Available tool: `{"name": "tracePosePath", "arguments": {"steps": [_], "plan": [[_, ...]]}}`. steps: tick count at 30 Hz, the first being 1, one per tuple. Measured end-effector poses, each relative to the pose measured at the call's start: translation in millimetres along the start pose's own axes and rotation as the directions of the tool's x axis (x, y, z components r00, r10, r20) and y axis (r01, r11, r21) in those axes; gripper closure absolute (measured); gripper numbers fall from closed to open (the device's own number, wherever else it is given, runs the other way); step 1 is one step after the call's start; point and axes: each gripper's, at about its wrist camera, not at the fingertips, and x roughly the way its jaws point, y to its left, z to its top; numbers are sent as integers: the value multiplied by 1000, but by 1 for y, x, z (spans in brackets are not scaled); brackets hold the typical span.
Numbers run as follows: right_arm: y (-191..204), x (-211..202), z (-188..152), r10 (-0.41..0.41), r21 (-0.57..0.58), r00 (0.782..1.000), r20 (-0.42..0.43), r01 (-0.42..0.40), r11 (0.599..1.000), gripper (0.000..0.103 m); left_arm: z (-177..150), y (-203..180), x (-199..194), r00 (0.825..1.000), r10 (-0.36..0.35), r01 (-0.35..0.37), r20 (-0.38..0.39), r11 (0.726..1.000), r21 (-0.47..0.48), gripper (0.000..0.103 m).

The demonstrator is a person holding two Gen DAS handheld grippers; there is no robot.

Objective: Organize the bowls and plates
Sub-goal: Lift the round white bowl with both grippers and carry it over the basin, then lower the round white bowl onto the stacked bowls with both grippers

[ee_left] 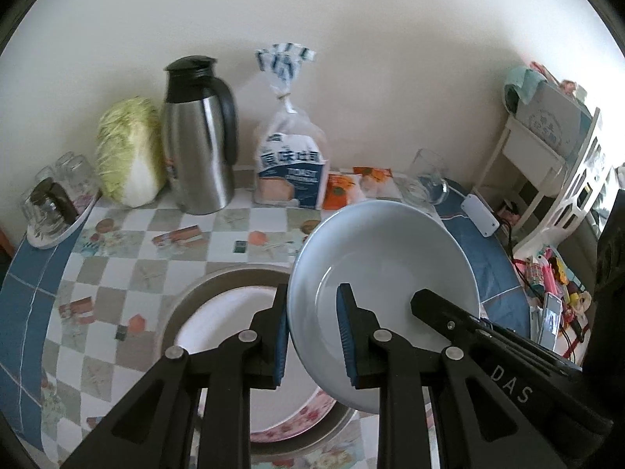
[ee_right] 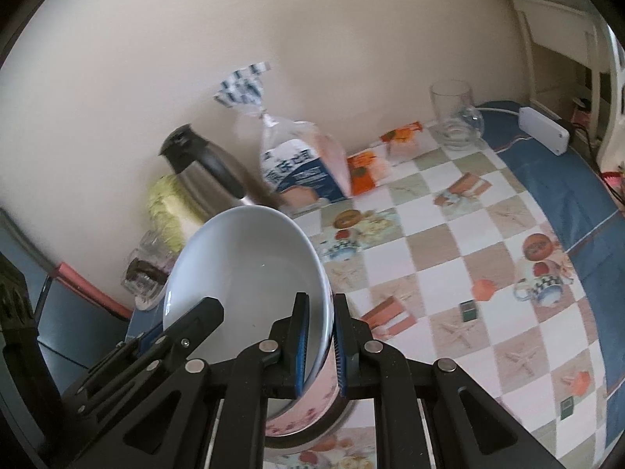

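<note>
A white bowl is held tilted above the table. My right gripper is shut on its rim, one pad inside and one outside; it shows in the left wrist view reaching into the bowl from the right. My left gripper straddles the bowl's left rim with the jaws apart, and one of its fingers shows inside the bowl. Below sits a white plate with a pink flowered edge, in a round metal tray.
Along the wall stand a napa cabbage, a steel thermos jug, a bread bag, orange snack packets and a glass mug. Upturned glasses sit on a small tray at left. A white shelf stands at right.
</note>
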Motion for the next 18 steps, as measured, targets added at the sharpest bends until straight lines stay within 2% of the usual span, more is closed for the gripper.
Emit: {"name": "tracePosePath", "arguments": {"steps": [7, 18], "plan": [[37, 8, -15, 20, -54, 999, -35, -22, 998, 90, -15, 40, -13, 1000, -5, 4, -4, 997, -82, 79], [69, 24, -37, 32, -99, 995, -91, -41, 994, 90, -29, 80, -18, 1000, 0, -3, -23, 987, -159, 79]]}}
